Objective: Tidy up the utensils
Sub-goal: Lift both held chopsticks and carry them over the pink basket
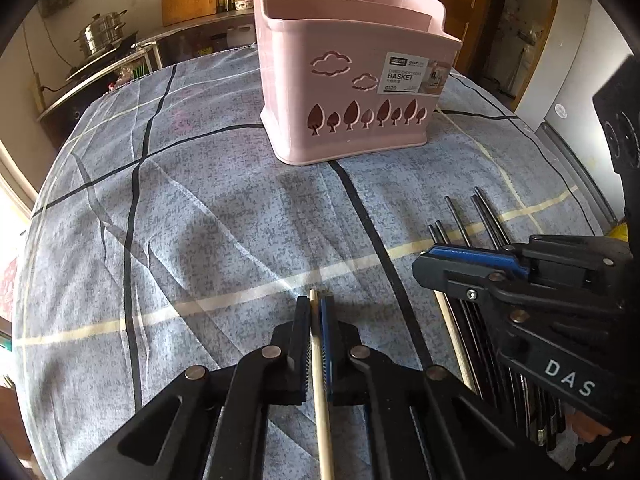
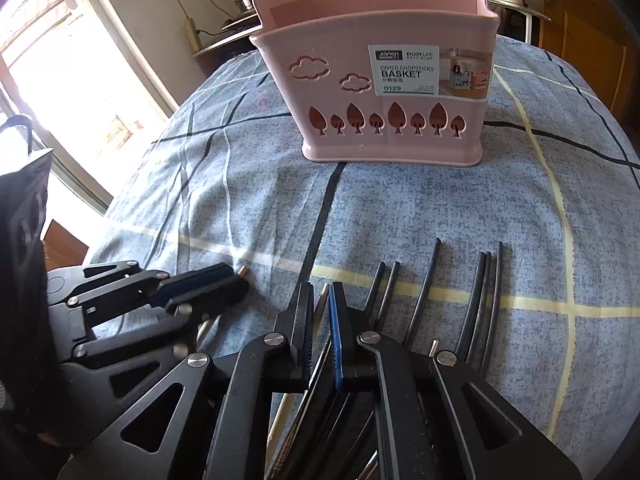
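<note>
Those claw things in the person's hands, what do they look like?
Both are black plastic. The left claw and right claw each have two flat fingers on hinged links with round silver pins, plus a blue ribbed pad. The right one carries white letters "DAS".

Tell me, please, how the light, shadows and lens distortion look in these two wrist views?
Left wrist view: fisheye bends the table edges into a dome; soft sunlit patches and shadows cross the cloth; pink basket is sharp. Right wrist view: the window at left is blown out white; basket label stays readable; dark vignette fills the corners.
</note>
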A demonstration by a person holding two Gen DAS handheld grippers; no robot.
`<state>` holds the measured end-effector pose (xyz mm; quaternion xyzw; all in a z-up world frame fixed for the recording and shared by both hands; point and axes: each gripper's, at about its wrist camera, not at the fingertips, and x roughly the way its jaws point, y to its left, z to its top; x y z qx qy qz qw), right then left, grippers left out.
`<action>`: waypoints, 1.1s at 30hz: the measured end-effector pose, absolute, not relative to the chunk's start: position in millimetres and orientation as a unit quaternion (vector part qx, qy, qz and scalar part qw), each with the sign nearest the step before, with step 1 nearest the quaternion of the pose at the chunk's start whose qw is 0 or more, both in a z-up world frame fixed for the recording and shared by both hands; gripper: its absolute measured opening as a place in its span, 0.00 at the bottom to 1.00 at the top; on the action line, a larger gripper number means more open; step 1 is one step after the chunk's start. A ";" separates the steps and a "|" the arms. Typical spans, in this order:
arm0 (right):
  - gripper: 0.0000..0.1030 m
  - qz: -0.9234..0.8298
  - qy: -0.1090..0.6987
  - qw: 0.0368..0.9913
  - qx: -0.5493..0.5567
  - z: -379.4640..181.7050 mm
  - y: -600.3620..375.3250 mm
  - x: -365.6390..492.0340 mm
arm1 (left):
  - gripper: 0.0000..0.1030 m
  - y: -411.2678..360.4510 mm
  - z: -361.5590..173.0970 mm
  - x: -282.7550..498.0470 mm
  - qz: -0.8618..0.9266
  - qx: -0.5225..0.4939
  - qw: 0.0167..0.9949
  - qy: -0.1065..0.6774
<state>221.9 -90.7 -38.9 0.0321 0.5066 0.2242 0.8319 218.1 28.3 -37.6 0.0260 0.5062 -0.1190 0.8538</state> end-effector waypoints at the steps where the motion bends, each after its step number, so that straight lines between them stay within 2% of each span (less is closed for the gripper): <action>1: 0.07 0.227 0.505 0.832 0.036 -36.1 -91.8 221.3 | 0.04 32.2 -36.0 219.2 -0.119 0.013 0.853 0.508; 6: 0.07 0.235 0.490 0.838 0.045 -16.6 -101.5 216.0 | 0.04 46.6 -15.5 216.6 -0.111 -0.007 0.866 0.487; 22: 0.04 0.260 0.392 0.881 0.050 80.0 -113.1 200.4 | 0.04 56.9 103.0 192.5 -0.119 -0.022 0.918 0.377; 33: 0.04 0.252 0.351 0.901 0.045 110.0 -127.2 199.4 | 0.04 50.9 138.4 188.0 -0.126 -0.030 0.929 0.348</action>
